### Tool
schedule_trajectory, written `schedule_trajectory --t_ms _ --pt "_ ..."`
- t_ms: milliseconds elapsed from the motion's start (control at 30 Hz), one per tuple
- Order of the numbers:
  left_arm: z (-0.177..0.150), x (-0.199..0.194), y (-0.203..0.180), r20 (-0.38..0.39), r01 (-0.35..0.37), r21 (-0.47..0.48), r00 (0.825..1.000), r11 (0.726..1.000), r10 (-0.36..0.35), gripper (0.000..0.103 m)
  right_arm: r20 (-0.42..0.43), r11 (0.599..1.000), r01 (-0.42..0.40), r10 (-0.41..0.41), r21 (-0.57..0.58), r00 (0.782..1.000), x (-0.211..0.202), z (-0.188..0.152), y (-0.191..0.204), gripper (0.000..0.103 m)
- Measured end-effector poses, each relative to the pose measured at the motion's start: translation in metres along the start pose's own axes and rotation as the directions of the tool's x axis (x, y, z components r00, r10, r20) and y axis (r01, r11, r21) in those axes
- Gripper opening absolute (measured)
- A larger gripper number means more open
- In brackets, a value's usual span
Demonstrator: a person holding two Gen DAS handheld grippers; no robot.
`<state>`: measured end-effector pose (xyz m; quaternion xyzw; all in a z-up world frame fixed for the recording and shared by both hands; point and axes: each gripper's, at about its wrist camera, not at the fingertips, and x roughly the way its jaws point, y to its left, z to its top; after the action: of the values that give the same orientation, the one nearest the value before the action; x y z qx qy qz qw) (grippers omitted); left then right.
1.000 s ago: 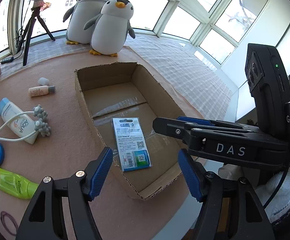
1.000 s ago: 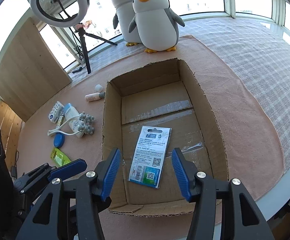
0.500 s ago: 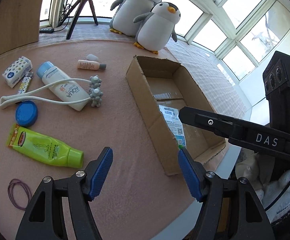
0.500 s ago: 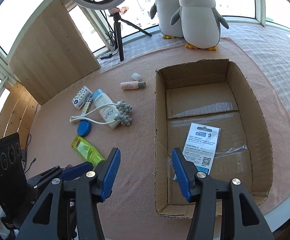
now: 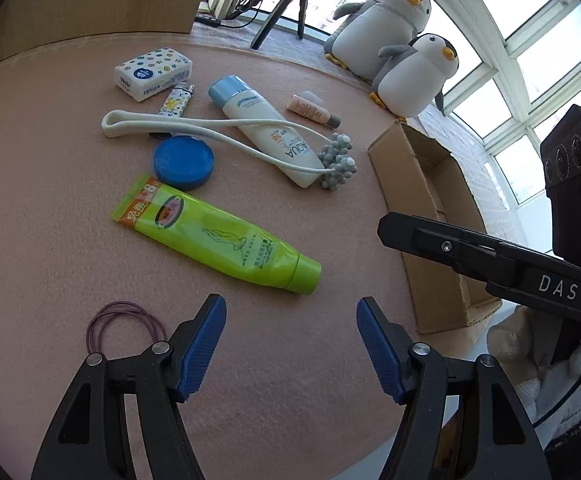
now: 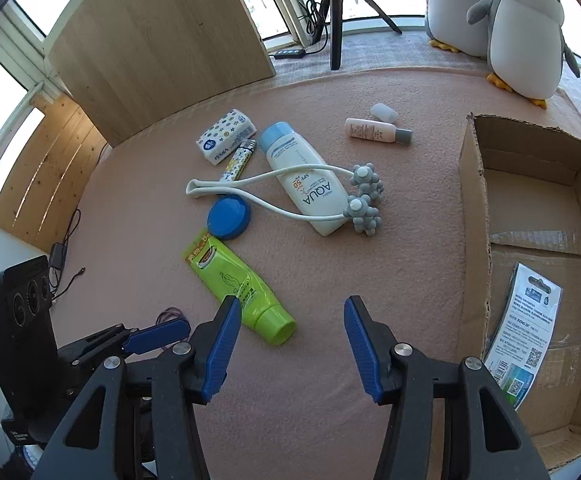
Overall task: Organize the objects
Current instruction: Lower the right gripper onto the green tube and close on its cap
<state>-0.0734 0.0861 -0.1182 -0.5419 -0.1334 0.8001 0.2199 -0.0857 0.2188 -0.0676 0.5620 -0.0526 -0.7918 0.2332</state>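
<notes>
Green tube lies diagonal, cap toward 5 o'clock; left gripper & right gripper both spread, empty.

On the pink mat I see a green tube lying flat, a blue lid, a white AQUA bottle under a massager, and a packet in the box.

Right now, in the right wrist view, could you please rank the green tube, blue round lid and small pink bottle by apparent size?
1. green tube, though it is nearest the camera.
2. small pink bottle and blue round lid look similar; unranked.
</notes>
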Motion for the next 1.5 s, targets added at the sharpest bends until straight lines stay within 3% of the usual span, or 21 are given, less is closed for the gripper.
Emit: schedule_trajectory --t_ms 433,700,1033,1100,1500 --pt "-0.001 0.017 0.041 -0.024 0.035 -0.102 0.999 0.994 -0.038 0.069 -0.155 0.998 -0.021 0.029 0.051 0.988 0.066 0.008 0.005 0.049" --pt "-0.004 0.017 0.041 -0.037 0.032 -0.066 0.999 0.997 -0.034 0.069 -0.232 0.989 -0.137 0.146 0.052 0.962 0.075 -0.003 0.020 0.045" --pt "-0.007 0.020 0.040 -0.042 0.038 -0.062 0.998 0.997 -0.041 0.069 -0.252 0.992 -0.125 0.116 -0.018 0.961 0.086 0.000 0.035 0.040" --pt "-0.006 0.022 0.039 -0.041 0.041 -0.061 0.998 0.997 -0.044 0.069 -0.268 0.990 -0.141 0.132 -0.016 0.954 0.089 0.000 0.037 0.031" --pt "-0.008 0.021 0.034 -0.032 0.040 -0.045 0.999 0.998 -0.042 0.068 -0.278 0.979 -0.203 0.198 0.012 0.940 0.090 -0.011 0.045 0.030"
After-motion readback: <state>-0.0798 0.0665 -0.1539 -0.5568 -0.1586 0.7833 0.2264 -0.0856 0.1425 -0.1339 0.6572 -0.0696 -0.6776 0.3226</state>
